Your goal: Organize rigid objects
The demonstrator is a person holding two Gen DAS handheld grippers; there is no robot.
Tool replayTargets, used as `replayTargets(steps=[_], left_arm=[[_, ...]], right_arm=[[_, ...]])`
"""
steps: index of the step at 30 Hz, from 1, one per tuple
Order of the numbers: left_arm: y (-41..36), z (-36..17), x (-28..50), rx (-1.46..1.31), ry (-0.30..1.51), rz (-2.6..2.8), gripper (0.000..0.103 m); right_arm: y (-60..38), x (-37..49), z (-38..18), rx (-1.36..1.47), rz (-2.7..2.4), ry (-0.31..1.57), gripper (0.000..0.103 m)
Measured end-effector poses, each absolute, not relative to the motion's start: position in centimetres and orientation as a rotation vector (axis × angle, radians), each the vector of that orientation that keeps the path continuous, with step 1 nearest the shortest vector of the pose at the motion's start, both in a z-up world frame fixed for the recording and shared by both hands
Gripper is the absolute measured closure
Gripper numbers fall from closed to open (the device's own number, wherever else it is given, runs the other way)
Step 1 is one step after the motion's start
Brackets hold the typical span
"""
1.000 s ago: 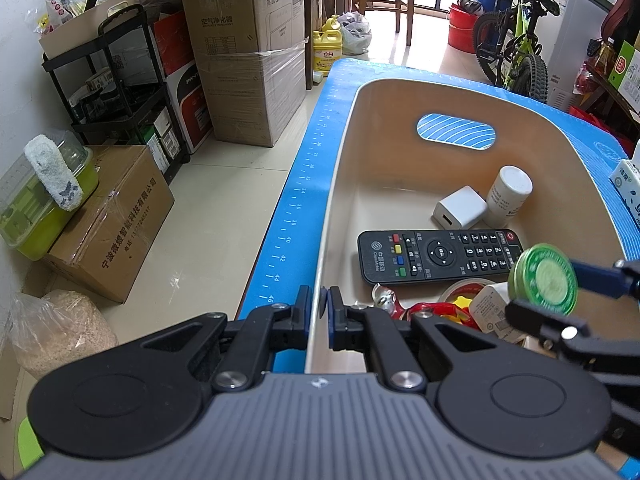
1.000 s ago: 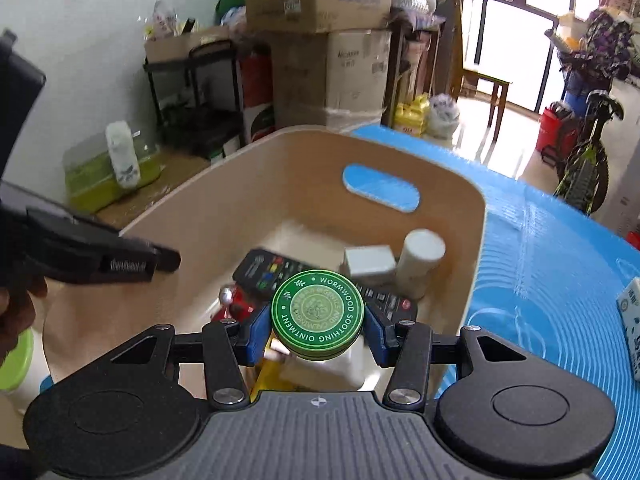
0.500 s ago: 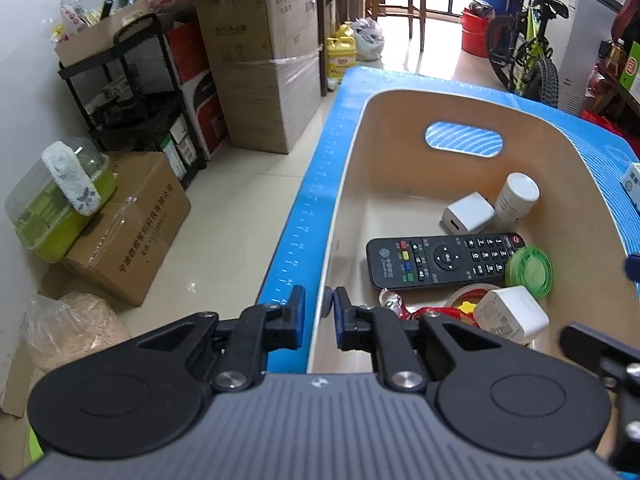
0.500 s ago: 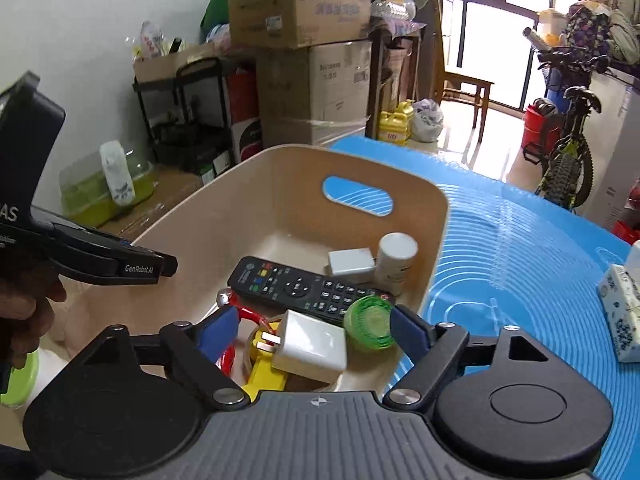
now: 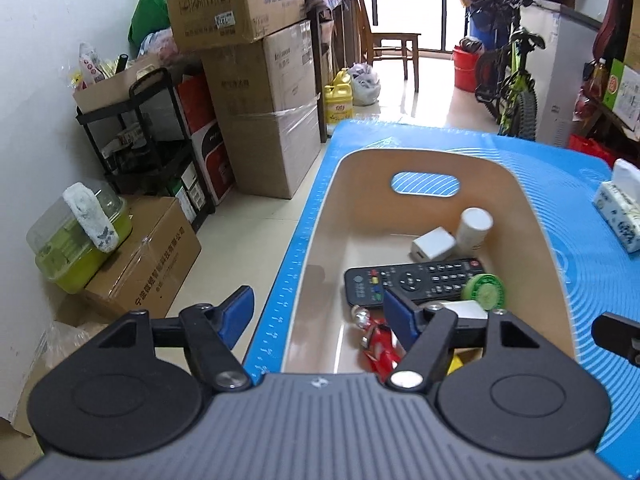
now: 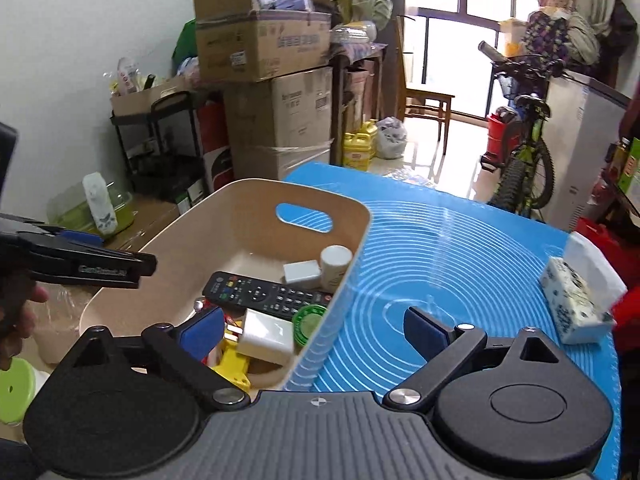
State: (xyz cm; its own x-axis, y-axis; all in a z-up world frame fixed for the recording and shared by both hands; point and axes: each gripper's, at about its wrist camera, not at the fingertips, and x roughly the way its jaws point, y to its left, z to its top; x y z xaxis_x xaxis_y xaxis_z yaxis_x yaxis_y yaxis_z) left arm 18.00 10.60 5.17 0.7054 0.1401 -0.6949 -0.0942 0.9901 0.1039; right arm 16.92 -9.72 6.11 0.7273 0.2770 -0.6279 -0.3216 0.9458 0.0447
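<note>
Since the earlier frame the green tin (image 6: 308,322), then clamped between the right gripper's blue pads, has come to lie inside the beige bin (image 6: 256,204), and both grippers have drawn back from it. Right gripper (image 6: 312,332), lower centre of its own view: jaws spread wide and opening, nothing between them; the bin's near right wall and the blue mat (image 6: 460,248) show in the gap. Left gripper (image 5: 318,312), lower centre of its view: jaws likewise apart and opening, holding nothing, straddling the bin's left rim. The bin is smooth, matte, rounded at the corners, with an oval handle slot in its far wall. Contents, seen in the right wrist view: a long black remote (image 6: 264,294) with coloured buttons, lying flat across the middle; the round green tin tilted against the right wall, just beside the remote's end; a white square charger (image 6: 266,336) with metal prongs resting on a yellow plastic piece (image 6: 232,360); a smaller grey-white cube adapter (image 6: 302,272) and a white cylindrical bottle (image 6: 335,266) standing near the far right corner. A red toy (image 5: 378,344) with a chrome part sits at the near end, visible in the left wrist view. The mat is ribbed with concentric white lines; a soft patterned tissue pack (image 6: 576,300) lies at its right edge.
</note>
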Motion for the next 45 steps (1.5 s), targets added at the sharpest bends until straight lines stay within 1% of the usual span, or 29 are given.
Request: replayTargets(steps=[10,21,26,33,45], left_arm=[[7.9,6.8,13.1,0.056,0.787,0.081,0.030],[5.1,8.3,7.8,0.089,0.763,0.056,0.030],[4.0,8.4,5.8,0.059,0.767,0.048,0.030],[2.0,8.3,3.2,0.090,0.755,0.025,0.030],[-2.3,7.1,-1.0,0.086,0.702,-0.013,0.030]], right_arm=[[-12.4,11.7,8.1,-0.073,0.282,0.668,0.007],[-15.3,5.4,8.4,-0.069,0.233,0.644,0.006],[-16.7,3.5,8.3,-0.047,0.226,0.651,0.006],[-18.9,0.4,8.3,-0.042,0.194,0.636,0.006],[-21.6,-4.4,6.7,-0.006,0.139,0.629,0.006]])
